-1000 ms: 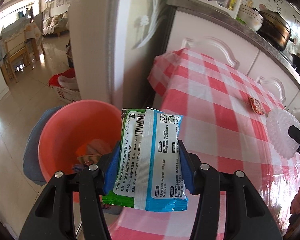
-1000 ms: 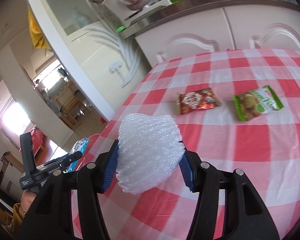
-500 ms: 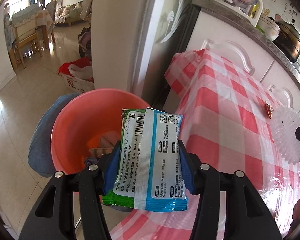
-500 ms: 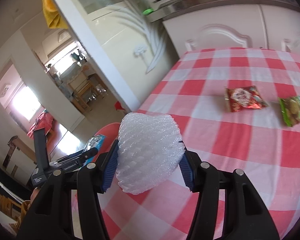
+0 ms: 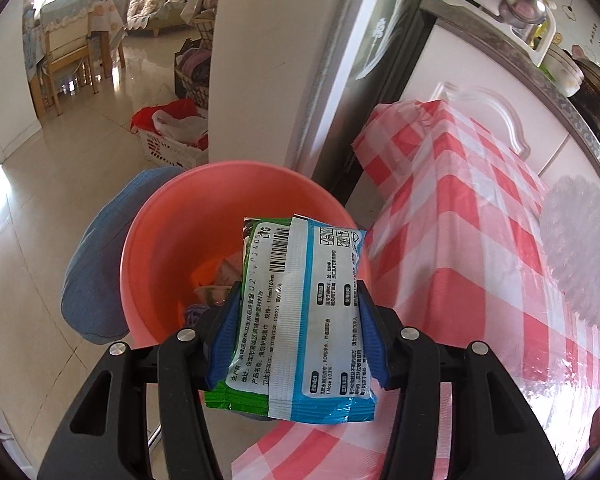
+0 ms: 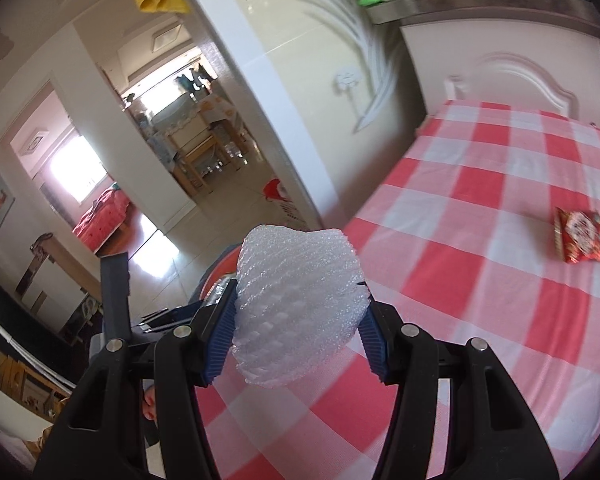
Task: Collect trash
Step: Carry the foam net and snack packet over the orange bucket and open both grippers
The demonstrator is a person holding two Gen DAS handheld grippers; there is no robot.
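Trash goes to the pink bin.
Left tongs (image 5: 300, 332) pinch a wipes pack (image 5: 300, 320), long side up, right over the pink bin (image 5: 172, 248) by the table (image 5: 480, 220). Right tongs (image 6: 296, 320) squeeze a foam net (image 6: 300, 304), farther off, over the table edge.

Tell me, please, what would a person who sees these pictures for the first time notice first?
First, the blue and green wipes packet clamped in the left gripper, hanging over the pink bucket beside the table. Next, the white foam fruit net squeezed in the right gripper above the red and white checked tablecloth. A red snack wrapper lies alone on that cloth, at the right.
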